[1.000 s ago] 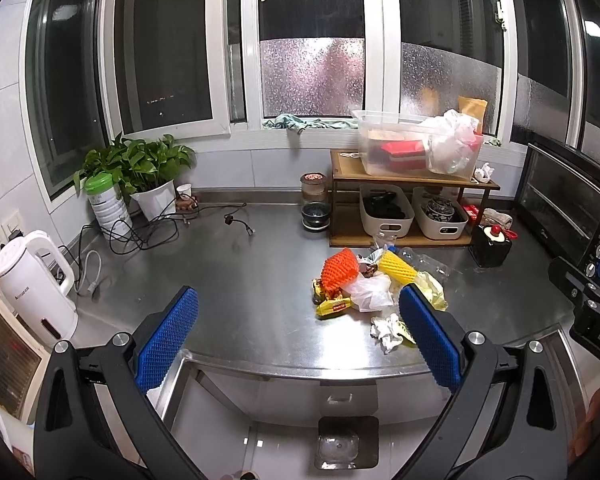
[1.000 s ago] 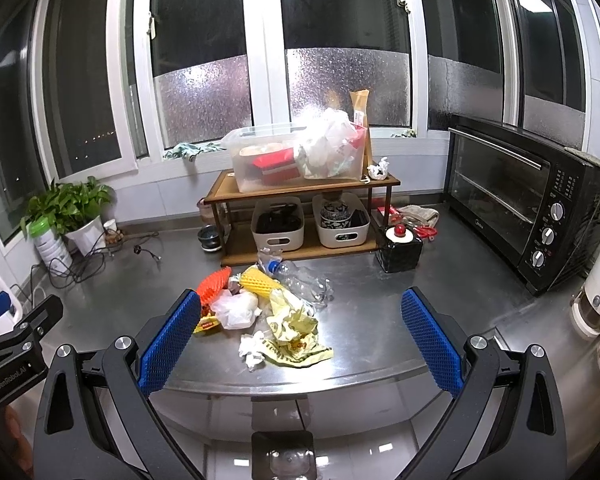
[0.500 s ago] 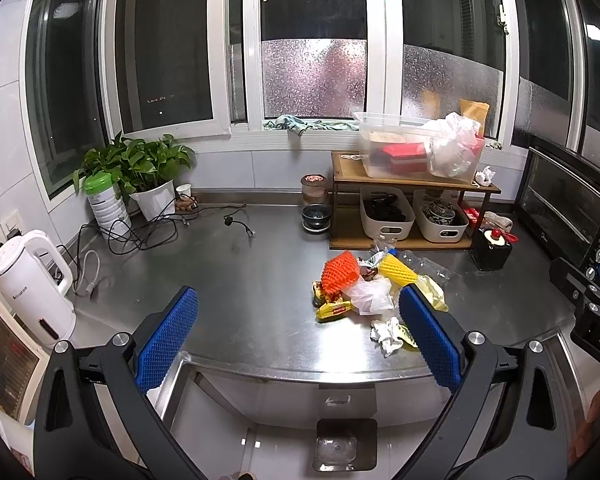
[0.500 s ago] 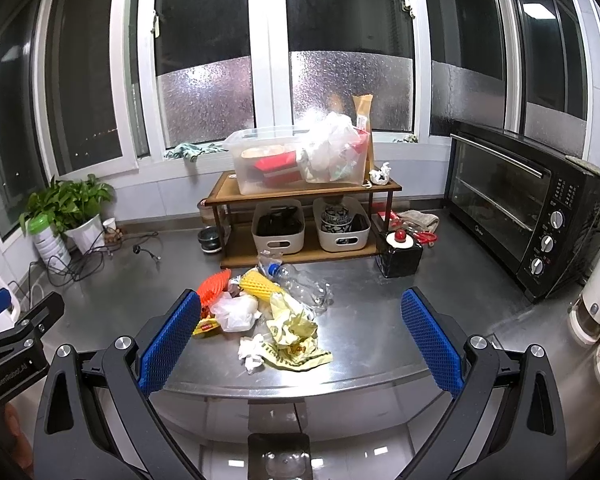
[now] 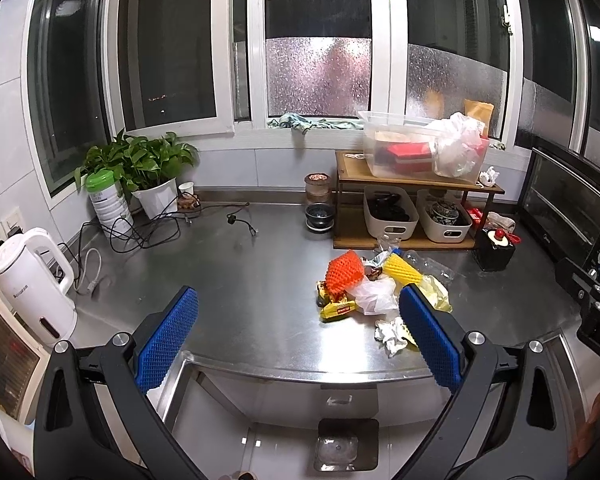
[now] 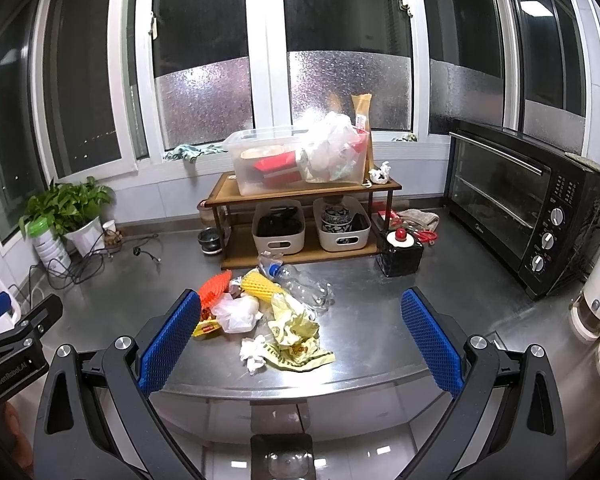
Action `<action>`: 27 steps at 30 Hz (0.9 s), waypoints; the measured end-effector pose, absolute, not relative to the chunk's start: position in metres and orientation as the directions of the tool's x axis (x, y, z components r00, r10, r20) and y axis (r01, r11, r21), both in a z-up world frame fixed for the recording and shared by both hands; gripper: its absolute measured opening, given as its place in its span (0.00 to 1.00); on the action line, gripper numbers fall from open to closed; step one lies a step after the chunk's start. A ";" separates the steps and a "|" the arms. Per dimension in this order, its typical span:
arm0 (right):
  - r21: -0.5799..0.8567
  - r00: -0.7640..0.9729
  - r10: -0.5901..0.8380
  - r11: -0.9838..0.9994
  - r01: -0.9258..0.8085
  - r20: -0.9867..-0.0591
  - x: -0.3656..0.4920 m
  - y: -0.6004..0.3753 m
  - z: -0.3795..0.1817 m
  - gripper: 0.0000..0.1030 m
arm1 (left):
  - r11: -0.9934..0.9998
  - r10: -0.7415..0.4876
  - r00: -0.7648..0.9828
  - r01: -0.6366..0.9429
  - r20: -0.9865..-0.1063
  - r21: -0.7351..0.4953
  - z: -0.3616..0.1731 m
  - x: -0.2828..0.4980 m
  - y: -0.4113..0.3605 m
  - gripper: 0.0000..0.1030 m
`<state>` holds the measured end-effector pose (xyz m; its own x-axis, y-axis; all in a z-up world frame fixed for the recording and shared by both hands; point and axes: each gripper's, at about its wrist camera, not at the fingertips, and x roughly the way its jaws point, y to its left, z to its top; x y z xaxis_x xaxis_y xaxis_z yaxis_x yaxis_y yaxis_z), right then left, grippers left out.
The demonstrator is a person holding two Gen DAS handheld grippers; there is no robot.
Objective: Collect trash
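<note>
Your left gripper point(image 5: 298, 334) and right gripper point(image 6: 300, 336): jaws spread wide, holding nothing, short of bench point(image 6: 380, 320) front edge. Trash pile point(image 6: 260, 312) sits near front edge, mid-bench, before wooden rack point(image 6: 300, 220).

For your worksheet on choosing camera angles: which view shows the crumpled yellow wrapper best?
The right wrist view: the crumpled yellow wrapper lies whole and unobstructed on the counter. In the left wrist view, a blue finger pad of the left gripper hides most of it.

"GenRobot.AI" on left tongs point(image 6: 18, 344)
</note>
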<state>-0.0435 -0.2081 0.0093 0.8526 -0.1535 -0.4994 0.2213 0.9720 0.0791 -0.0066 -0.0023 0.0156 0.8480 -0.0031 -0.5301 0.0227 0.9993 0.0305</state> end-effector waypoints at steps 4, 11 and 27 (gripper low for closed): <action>0.083 0.852 -0.164 0.968 0.236 -0.498 -0.043 -0.211 0.008 0.97 | 0.999 -0.002 0.844 0.022 -0.537 0.032 0.013 -0.005 -0.002 0.92; 0.090 0.853 -0.176 0.964 0.251 -0.492 -0.038 -0.218 0.006 0.97 | 0.999 -0.011 0.834 0.029 -0.552 0.024 0.008 0.006 0.001 0.92; 0.124 0.811 -0.092 0.972 0.198 -0.578 0.021 -0.237 -0.052 0.96 | 0.998 -0.032 0.796 0.058 -0.604 0.024 -0.039 0.051 -0.002 0.92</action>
<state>0.0210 -0.2372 -0.0522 0.8106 -0.0919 -0.5783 0.1984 0.9723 0.1236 0.0511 -0.0023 -0.0385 0.7962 -0.0321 -0.6041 0.0581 0.9980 0.0236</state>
